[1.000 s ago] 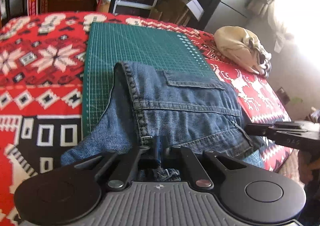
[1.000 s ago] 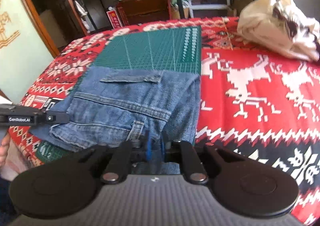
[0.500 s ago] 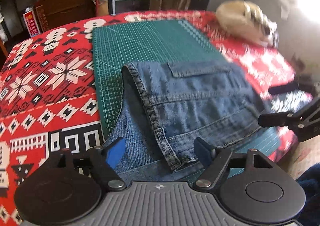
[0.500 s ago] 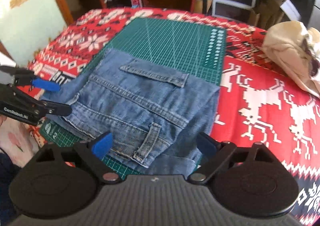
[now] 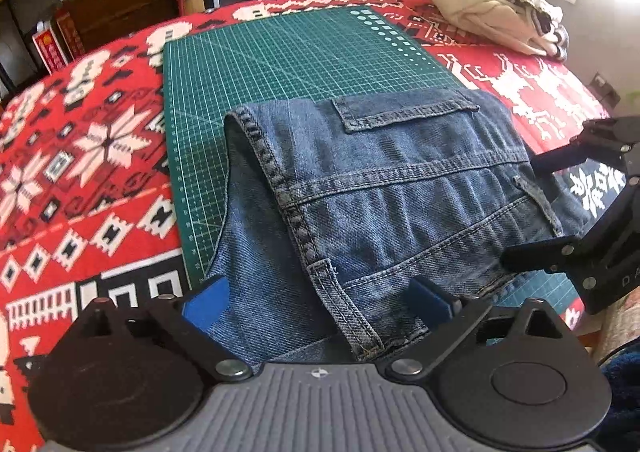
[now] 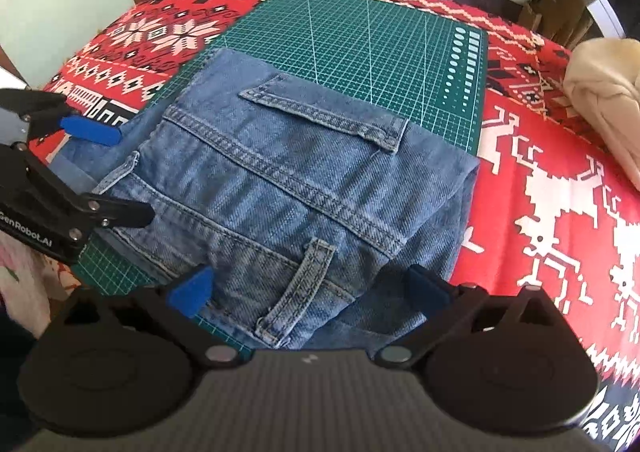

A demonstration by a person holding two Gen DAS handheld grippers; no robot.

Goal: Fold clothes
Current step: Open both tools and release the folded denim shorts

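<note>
Right now I see the folded jeans (image 5: 384,188) lying flat on the green cutting mat (image 5: 288,56), which sits on the red patterned cloth (image 5: 80,140) over the worktop. My left tongs (image 5: 320,302) are spread wide at the near hem, gripping nothing — the denim merely lies between the blue pads (image 5: 204,304). My right tongs (image 6: 308,292) gape just as wide over the near edge, belt loop (image 6: 300,288) between them. A cream bundle (image 5: 492,6) rests well apart at the far right.
</note>
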